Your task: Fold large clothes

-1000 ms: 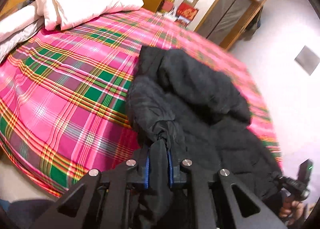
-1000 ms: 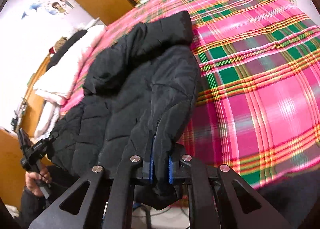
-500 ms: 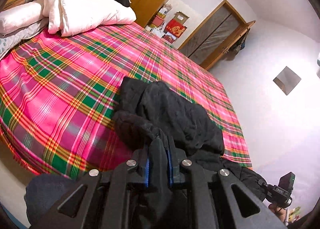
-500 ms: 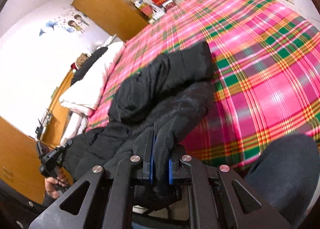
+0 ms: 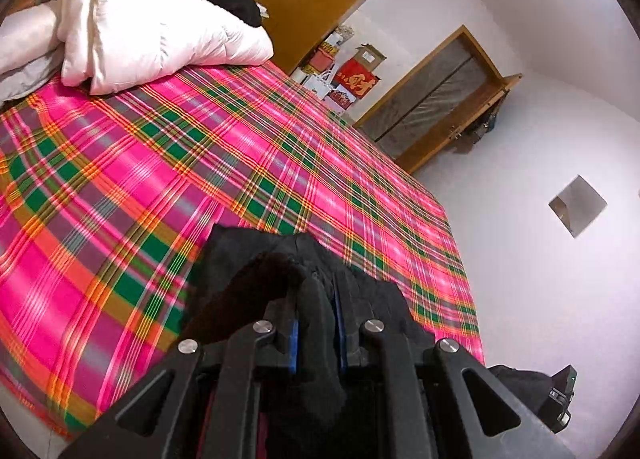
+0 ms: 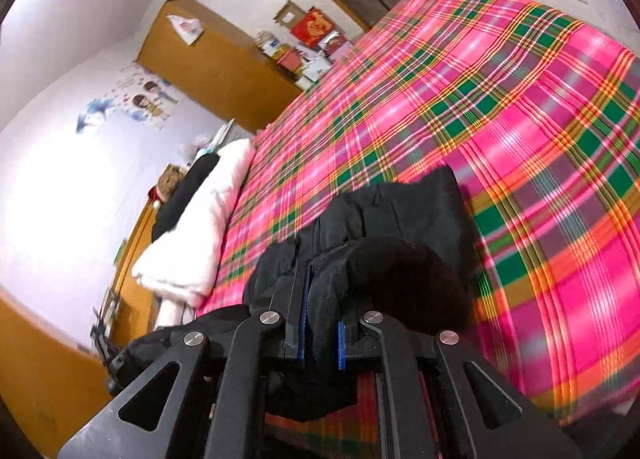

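Both grippers were found clamped on the same garment. The left gripper [image 5: 316,323] had its jaws drawn narrow on a bunched edge of the black padded jacket [image 5: 256,259], dark cloth filling the gap between the blue pads. The right gripper [image 6: 320,323] gripped another bunched edge of the jacket [image 6: 408,219] in the same manner.

The jacket lay forward of and below each gripper, gathered at the near edge of the bed, over the pink plaid bedspread [image 5: 160,163]. Its far end rested on the bed; the held edges stood raised off it. The long axis appeared to run from one gripper across to the other. The left wrist view showed the other gripper low at its right edge.

Neither hand was nearer. Judged: the fold ahead carries both held edges forward together, over the open bedspread beyond.
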{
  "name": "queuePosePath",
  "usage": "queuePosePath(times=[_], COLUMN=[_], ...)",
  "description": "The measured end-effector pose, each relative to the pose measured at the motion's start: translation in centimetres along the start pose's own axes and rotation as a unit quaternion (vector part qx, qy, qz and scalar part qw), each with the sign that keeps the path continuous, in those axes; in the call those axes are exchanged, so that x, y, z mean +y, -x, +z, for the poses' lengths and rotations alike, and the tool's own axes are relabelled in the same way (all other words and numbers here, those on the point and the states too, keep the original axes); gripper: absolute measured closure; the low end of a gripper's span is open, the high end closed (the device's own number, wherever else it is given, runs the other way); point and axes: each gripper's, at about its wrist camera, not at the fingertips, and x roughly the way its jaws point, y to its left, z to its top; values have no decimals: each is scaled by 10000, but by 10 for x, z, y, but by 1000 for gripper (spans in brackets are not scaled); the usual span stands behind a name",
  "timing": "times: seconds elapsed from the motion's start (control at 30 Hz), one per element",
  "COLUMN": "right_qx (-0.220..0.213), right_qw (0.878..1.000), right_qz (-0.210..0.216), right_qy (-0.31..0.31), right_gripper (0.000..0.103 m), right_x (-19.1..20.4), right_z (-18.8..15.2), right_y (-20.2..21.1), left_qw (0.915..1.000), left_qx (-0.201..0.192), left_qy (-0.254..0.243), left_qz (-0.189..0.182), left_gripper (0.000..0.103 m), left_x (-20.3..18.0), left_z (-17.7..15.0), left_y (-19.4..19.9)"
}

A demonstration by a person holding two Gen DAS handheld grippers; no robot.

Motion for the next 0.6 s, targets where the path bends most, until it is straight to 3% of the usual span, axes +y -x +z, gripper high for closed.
queuePosePath(times=[0.27,0.43,0.6], right_qx=[485,848,902], right_qw=[9958,9881,9856], right_qz=[-439,-756,-619], right_qy=[-636,-1039,-1291], right_gripper=[90,86,80], right_x=[-37,-73,-93], right_z=[68,77,75], right_y=[-109,-167,-186], left_qw=[9981,9946,9940], left_qx=[226,409,483], left_qy=[441,798,849], left_qz=[379,524,483], left_gripper=[88,78,71], left_x=[25,54,63], left_z=[40,34,30], left_y=[-115,-179,-203])
